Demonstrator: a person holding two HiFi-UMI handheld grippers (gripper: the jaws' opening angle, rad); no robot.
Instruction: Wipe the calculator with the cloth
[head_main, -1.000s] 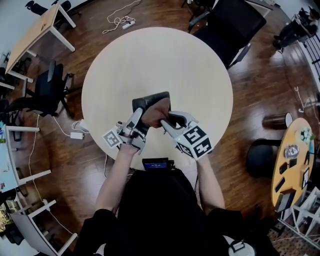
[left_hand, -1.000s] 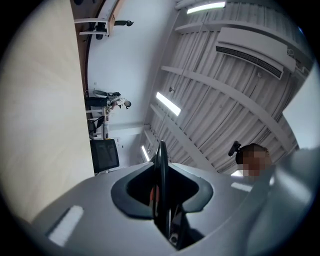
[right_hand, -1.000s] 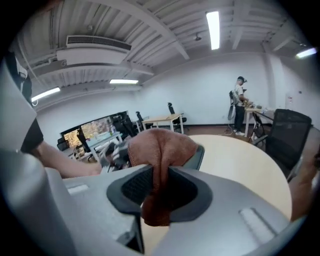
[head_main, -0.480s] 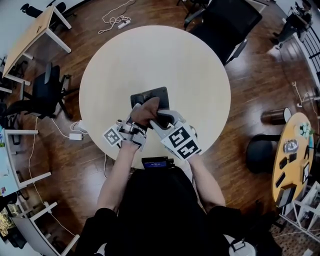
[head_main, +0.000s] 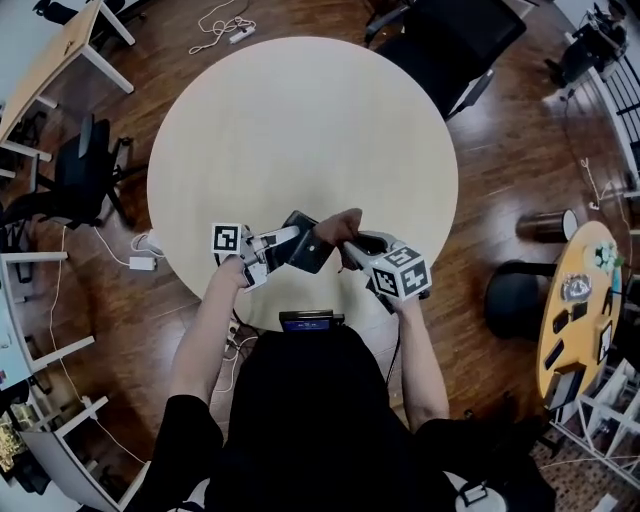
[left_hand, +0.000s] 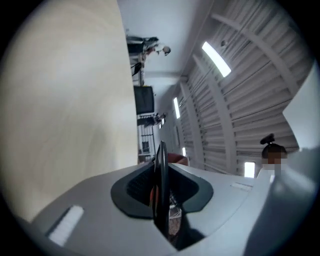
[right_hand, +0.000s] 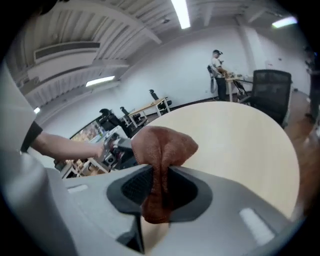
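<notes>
Left tool (head_main: 288, 241) pinching the calculator (head_main: 310, 250) and right tool (head_main: 350, 241) clamped on the cloth (head_main: 335, 224) now sit closer to the surface's (head_main: 300, 120) near edge than a second earlier.

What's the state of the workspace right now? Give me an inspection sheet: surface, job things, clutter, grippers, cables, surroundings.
Surface: round pale wooden table, bare top showing.
Job's things: dark calculator, on edge over the table's near rim; brown cloth bunched beside it.
Clutter: nothing seen on the tabletop.
Grippers: left gripper shut on the calculator; right gripper shut on the cloth.
Cables: white cable with power strip on the floor beyond the table; white adapter with cord on the floor at the table's left.
Surroundings: dark wooden floor, black chair beyond the table, second table with small items at right.
</notes>
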